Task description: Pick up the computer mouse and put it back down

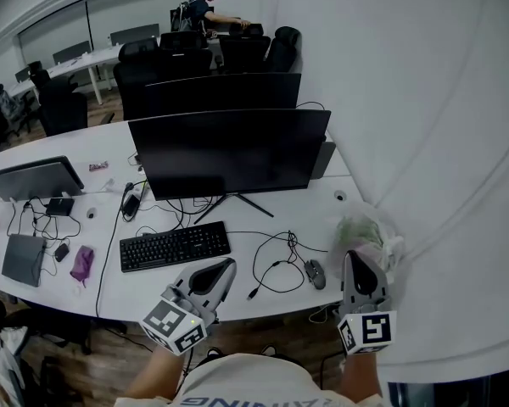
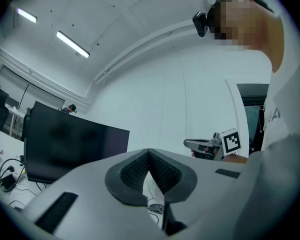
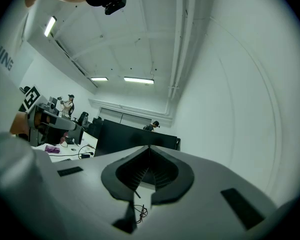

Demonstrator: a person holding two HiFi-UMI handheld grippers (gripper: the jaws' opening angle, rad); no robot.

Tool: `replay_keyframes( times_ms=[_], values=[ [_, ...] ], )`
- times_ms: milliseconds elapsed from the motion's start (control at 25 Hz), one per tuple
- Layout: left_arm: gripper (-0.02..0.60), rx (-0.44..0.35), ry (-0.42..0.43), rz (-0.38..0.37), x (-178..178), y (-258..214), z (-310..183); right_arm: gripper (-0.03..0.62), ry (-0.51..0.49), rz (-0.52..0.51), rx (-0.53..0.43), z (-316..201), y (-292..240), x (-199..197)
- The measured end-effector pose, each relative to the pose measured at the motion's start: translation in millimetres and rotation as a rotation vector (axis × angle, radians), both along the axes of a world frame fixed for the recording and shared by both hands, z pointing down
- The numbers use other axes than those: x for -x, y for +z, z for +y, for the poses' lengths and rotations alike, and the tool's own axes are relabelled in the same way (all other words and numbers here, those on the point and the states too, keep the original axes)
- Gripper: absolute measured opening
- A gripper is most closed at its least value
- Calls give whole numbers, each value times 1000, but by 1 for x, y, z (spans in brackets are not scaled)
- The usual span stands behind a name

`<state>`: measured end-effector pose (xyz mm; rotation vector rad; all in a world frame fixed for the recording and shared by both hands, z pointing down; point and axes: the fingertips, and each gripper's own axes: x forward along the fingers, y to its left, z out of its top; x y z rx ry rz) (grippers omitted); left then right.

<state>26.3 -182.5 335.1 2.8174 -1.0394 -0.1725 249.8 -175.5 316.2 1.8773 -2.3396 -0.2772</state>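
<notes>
A dark computer mouse (image 1: 315, 273) lies on the white desk (image 1: 263, 227) near its front edge, its cable looping off to the left. My right gripper (image 1: 353, 255) hovers just right of the mouse, jaws shut and empty. Left of the mouse, my left gripper (image 1: 230, 264) is held level, also shut on nothing. In the left gripper view the shut jaws (image 2: 149, 152) meet at a point, the mouse (image 2: 156, 207) shows small below them and the right gripper (image 2: 205, 146) is beyond. The right gripper view shows its shut jaws (image 3: 149, 148) over a bit of cable (image 3: 138, 212).
A black keyboard (image 1: 175, 246) and a large dark monitor (image 1: 229, 151) stand behind the grippers. A crumpled plastic bag (image 1: 365, 231) lies by the white wall (image 1: 441, 142) at right. A laptop (image 1: 36, 176) and a purple cloth (image 1: 82, 263) are at left. A person (image 1: 208, 7) stands far back among chairs.
</notes>
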Motion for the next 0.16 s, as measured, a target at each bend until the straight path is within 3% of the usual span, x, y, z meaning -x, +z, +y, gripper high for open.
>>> replay_keyframes(
  times_ms=[160],
  values=[
    [5,1,-3,-2,-2,0,2,23,-5,-4,13,-1,5,-3]
  ],
)
